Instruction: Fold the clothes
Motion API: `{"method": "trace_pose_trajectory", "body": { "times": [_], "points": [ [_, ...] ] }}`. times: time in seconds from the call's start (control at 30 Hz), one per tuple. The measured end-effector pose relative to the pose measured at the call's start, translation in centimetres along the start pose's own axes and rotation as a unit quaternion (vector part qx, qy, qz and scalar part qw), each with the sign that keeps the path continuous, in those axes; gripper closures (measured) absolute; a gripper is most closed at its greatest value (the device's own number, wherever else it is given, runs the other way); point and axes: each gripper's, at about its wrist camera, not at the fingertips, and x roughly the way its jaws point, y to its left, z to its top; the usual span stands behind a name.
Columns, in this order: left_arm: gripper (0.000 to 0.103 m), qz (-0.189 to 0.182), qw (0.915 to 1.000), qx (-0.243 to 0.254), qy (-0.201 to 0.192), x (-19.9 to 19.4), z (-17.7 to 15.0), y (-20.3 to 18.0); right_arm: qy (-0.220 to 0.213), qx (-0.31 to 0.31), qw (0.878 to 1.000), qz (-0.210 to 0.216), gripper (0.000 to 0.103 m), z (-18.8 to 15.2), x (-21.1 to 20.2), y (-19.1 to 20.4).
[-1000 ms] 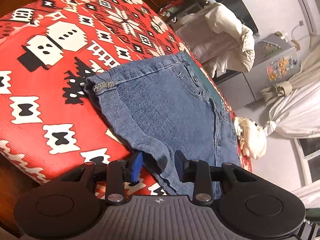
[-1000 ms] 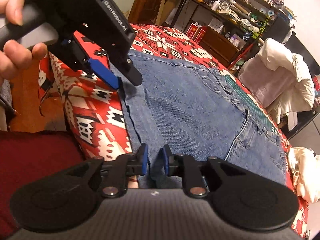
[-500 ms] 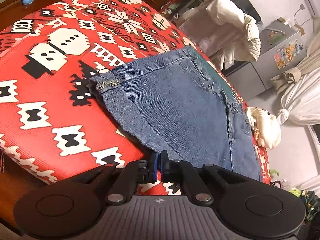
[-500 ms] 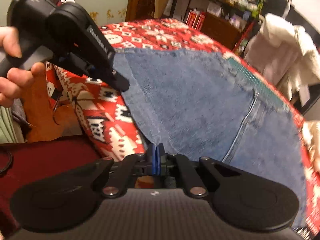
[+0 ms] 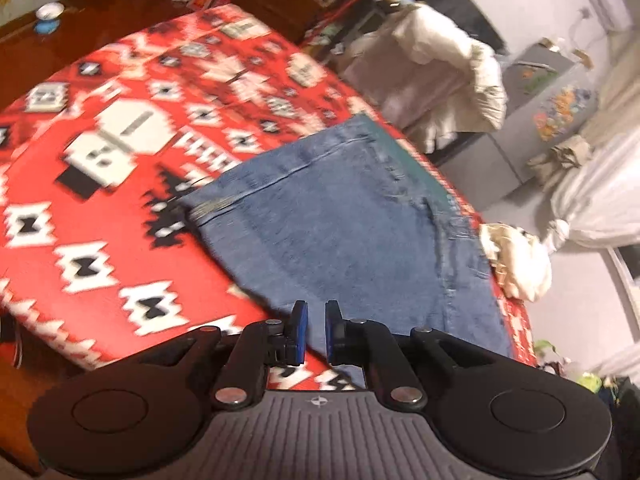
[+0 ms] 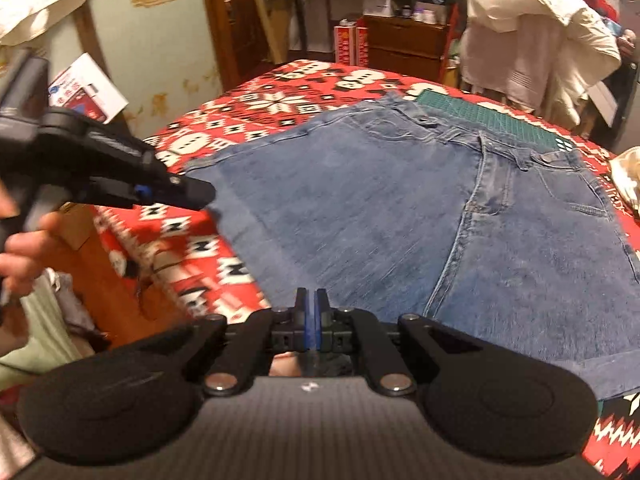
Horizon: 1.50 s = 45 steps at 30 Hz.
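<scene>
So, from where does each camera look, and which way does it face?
Left wrist: sits on the left claw, looks along its fingers over the jeans on the red cloth toward a grey wall; only the claw shows, slightly open.
Right wrist: sits on the right claw, shut at the jeans' near edge, facing shelves; the left claw and a hand show at left.
Shared: jeans, red cloth, green mat, white jacket.
</scene>
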Motion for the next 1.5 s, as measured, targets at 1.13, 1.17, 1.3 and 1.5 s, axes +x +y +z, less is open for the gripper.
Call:
{"method": "trace_pose_trajectory", "body": {
  "times": [1.13, 1.17, 1.3, 1.5],
  "points": [
    [0.1, 0.085, 0.9861, 0.135, -0.044, 1.0, 2.5, 2.1, -0.035, 0.142, 0.989, 0.014, 0.1, -3.4, -5.1, -5.4],
    [0.1, 0.075, 0.9869, 0.137, -0.041, 0.9, 2.3, 1.4, -0.043, 0.155, 0.987, 0.007, 0.1, -3.6, -6.0, -6.2],
    [0.1, 0.031, 0.9871, 0.155, -0.025, 0.9, 1.3, -2.3, -0.061, 0.197, 0.977, -0.051, 0.095, -5.5, -9.4, -10.5],
    [0.099, -0.039, 0.9701, 0.237, 0.035, 3.1, -1.6, -10.3, -0.075, 0.276, 0.95, -0.128, 0.095, -9.4, -12.6, -17.6]
  ]
}}
